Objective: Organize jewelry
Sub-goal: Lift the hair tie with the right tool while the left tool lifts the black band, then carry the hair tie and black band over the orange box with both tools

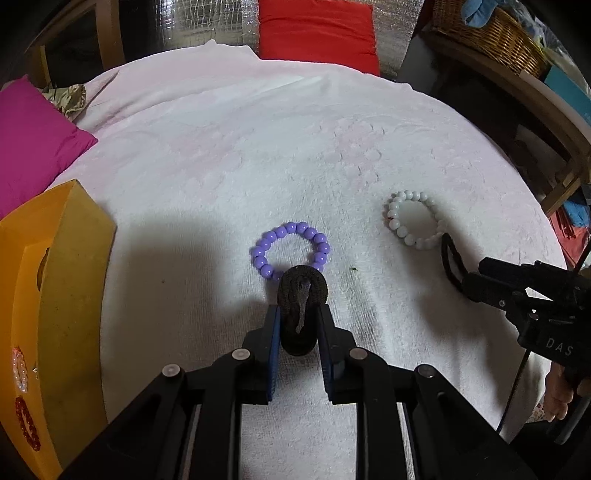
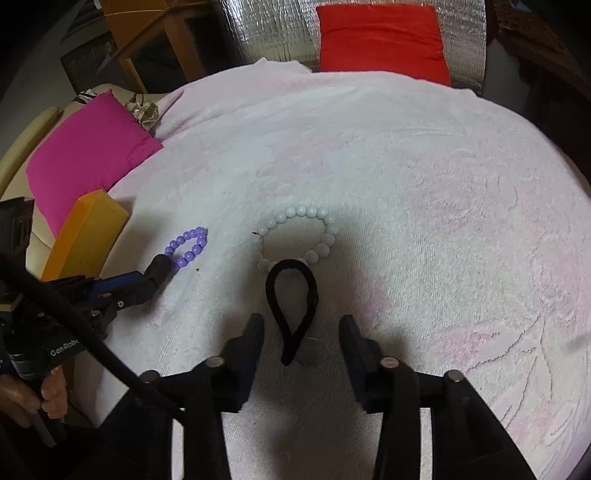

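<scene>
My left gripper (image 1: 300,310) is shut on a thick dark hair tie (image 1: 301,295), just in front of a purple bead bracelet (image 1: 295,228) lying on the white towel (image 1: 221,166). My right gripper (image 2: 301,323) stands open. A thin black hair tie loop (image 2: 272,295) lies on the towel between its fingers, and neither pad touches it. The top of the loop rests against a white bead bracelet (image 2: 301,210). In the right wrist view the left gripper (image 2: 160,267) is at the left, next to the purple bracelet (image 2: 199,232).
A yellow box (image 1: 74,295) at the left edge holds a pearl bracelet (image 1: 20,369) and a red bracelet (image 1: 26,424). A magenta cushion (image 1: 33,140) and a red cushion (image 1: 317,33) border the towel. A wicker basket (image 1: 491,33) sits at the far right.
</scene>
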`<action>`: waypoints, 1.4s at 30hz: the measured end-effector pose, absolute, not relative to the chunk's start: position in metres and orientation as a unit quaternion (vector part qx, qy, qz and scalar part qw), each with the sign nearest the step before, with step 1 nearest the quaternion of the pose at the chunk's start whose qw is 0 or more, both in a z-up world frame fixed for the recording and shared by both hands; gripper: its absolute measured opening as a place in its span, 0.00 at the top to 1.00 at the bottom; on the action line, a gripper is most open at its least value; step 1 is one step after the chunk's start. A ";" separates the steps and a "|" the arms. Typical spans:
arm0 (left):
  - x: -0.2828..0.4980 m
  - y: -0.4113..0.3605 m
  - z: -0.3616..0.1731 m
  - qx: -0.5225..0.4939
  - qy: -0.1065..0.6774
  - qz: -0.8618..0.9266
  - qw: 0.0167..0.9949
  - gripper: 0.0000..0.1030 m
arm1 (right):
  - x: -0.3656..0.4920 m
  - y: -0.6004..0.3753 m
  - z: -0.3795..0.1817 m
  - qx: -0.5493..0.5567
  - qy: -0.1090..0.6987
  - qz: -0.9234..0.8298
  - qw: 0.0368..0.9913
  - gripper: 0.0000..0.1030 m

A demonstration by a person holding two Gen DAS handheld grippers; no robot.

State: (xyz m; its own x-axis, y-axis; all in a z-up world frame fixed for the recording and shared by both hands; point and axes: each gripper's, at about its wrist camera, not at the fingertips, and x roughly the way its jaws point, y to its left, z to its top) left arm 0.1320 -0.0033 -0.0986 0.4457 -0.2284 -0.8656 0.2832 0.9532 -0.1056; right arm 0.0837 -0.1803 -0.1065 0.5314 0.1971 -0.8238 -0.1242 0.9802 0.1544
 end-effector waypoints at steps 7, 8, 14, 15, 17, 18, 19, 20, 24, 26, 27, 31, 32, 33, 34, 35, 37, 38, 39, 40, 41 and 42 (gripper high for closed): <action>0.131 -0.011 -0.105 0.036 0.514 -0.154 0.843 0.80 | 0.082 -0.162 -0.119 -0.028 0.468 0.071 0.880 0.76; 0.131 -0.011 -0.106 0.036 0.515 -0.154 0.843 0.80 | 0.082 -0.163 -0.118 -0.023 0.467 0.069 0.881 0.76; 0.130 -0.007 -0.100 0.023 0.504 -0.155 0.850 0.80 | 0.081 -0.171 -0.108 0.008 0.451 0.069 0.890 0.77; 0.129 -0.007 -0.098 0.022 0.499 -0.156 0.852 0.80 | 0.081 -0.173 -0.105 0.018 0.447 0.072 0.891 0.77; 0.127 -0.007 -0.092 0.020 0.487 -0.154 0.859 0.80 | 0.081 -0.177 -0.100 0.034 0.439 0.076 0.895 0.77; 0.125 -0.007 -0.089 0.020 0.480 -0.150 0.864 0.80 | 0.081 -0.178 -0.097 0.040 0.435 0.077 0.897 0.77; 0.125 -0.006 -0.086 0.020 0.475 -0.147 0.867 0.80 | 0.081 -0.179 -0.095 0.047 0.429 0.076 0.899 0.77; 0.124 -0.006 -0.083 0.022 0.469 -0.145 0.871 0.80 | 0.081 -0.179 -0.093 0.049 0.424 0.075 0.901 0.77; 0.119 -0.003 -0.069 0.029 0.440 -0.128 0.888 0.80 | 0.082 -0.181 -0.088 0.061 0.408 0.073 0.908 0.77; 0.117 -0.001 -0.062 0.026 0.430 -0.126 0.894 0.80 | 0.081 -0.181 -0.085 0.064 0.401 0.073 0.911 0.77; 0.115 0.001 -0.058 0.021 0.424 -0.126 0.897 0.80 | 0.081 -0.181 -0.084 0.067 0.398 0.074 0.912 0.77; 0.106 0.003 -0.045 0.026 0.401 -0.118 0.908 0.80 | 0.077 -0.178 -0.080 0.074 0.386 0.080 0.916 0.77; 0.104 0.003 -0.042 0.029 0.396 -0.114 0.911 0.80 | 0.077 -0.177 -0.080 0.077 0.383 0.084 0.917 0.77; 0.101 0.005 -0.039 0.029 0.391 -0.113 0.913 0.80 | 0.077 -0.175 -0.078 0.079 0.380 0.087 0.917 0.77; 0.101 0.006 -0.038 0.029 0.388 -0.111 0.914 0.80 | 0.076 -0.172 -0.076 0.081 0.376 0.090 0.919 0.77; 0.099 0.007 -0.034 0.029 0.383 -0.108 0.917 0.80 | 0.075 -0.170 -0.076 0.082 0.374 0.094 0.919 0.77; 0.094 0.010 -0.028 0.031 0.373 -0.102 0.922 0.80 | 0.074 -0.164 -0.072 0.081 0.366 0.103 0.921 0.77; 0.092 0.012 -0.026 0.032 0.369 -0.098 0.924 0.80 | 0.073 -0.161 -0.071 0.081 0.363 0.105 0.922 0.77; 0.090 0.014 -0.023 0.034 0.363 -0.092 0.927 0.80 | 0.073 -0.158 -0.070 0.081 0.360 0.109 0.923 0.77; 0.089 0.016 -0.022 0.035 0.360 -0.088 0.928 0.80 | 0.072 -0.157 -0.070 0.082 0.358 0.112 0.923 0.77; 0.087 0.019 -0.020 0.036 0.357 -0.084 0.930 0.80 | 0.072 -0.155 -0.069 0.082 0.356 0.113 0.924 0.77; 0.085 0.023 -0.018 0.036 0.355 -0.080 0.931 0.80 | 0.072 -0.153 -0.069 0.081 0.356 0.115 0.924 0.77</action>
